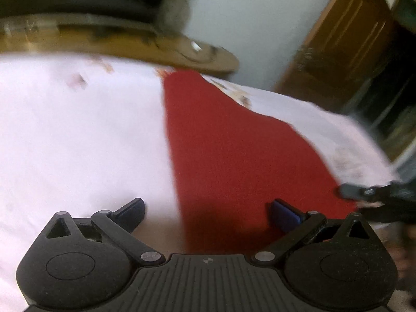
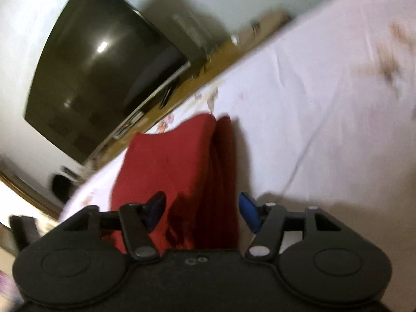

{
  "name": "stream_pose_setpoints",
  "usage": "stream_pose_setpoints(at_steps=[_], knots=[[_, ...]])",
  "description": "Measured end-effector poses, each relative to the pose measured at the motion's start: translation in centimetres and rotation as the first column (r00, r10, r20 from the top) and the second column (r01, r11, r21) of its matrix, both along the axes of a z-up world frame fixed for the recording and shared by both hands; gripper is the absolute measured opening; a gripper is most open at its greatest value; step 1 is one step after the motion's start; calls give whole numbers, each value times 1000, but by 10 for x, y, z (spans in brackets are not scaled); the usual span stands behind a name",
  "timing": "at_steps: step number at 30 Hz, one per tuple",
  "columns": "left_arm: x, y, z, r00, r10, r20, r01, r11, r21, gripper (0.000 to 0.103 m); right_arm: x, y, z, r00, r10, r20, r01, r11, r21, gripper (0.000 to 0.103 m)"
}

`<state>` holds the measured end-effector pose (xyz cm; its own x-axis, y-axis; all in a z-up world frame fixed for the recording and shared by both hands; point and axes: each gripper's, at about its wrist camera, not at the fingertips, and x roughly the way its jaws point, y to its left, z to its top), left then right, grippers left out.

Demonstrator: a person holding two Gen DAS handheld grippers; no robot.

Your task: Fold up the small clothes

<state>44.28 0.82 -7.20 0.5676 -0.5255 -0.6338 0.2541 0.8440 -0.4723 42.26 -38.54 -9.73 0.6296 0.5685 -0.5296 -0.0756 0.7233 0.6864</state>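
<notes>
Cloth [image 1: 234, 161], red and knitted-looking, lies spread on a bed [image 1: 78, 130] covered by a white sheet with faint flower prints near its far edge. From the left wrist view it runs as a long strip from the far side of the bed toward the camera, widening as it comes near. The left gripper [image 1: 206, 212] hangs over its near end with jaws spread wide; the blue pad on one side sits over bare sheet, the other over the red fabric, and neither pad presses on anything. At the right edge of that view the tip of the right gripper [image 1: 349, 191] pokes in, just at the cloth's border.

From the right wrist view the cloth [image 2: 166, 161] shows a lengthwise fold: one layer lies doubled over, with a narrower band of red showing alongside it and a dark crease between them. The right gripper [image 2: 201, 209] is low over the near end, jaws apart, with the cloth between the blue pads but not pinched by them. Both views are smeared by motion blur, so fine detail of the fabric's edges cannot be made out.

Beyond the bed stands a wooden unit [image 2: 234, 49] carrying a dark TV [image 2: 104, 65]; a wooden door [image 1: 345, 39] shows at the right of the left wrist view.
</notes>
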Motion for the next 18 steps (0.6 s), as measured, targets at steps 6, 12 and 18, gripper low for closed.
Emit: stream_pose_setpoints(at_steps=[6,12,18], knots=[[15,20,-24,991,-59,-124,22,961,-277,98,15,-22,-22,994,62,-95,-47,987,151,78],[25,11,-27,988,-95,-121,56,953,-297,98,35,-1,-20,985,153,-83,-143,983,115,67],[34,3,-26,988,-110,-105,76,954,-288,97,56,22,-28,973,222,-56,-213,967,138,53]])
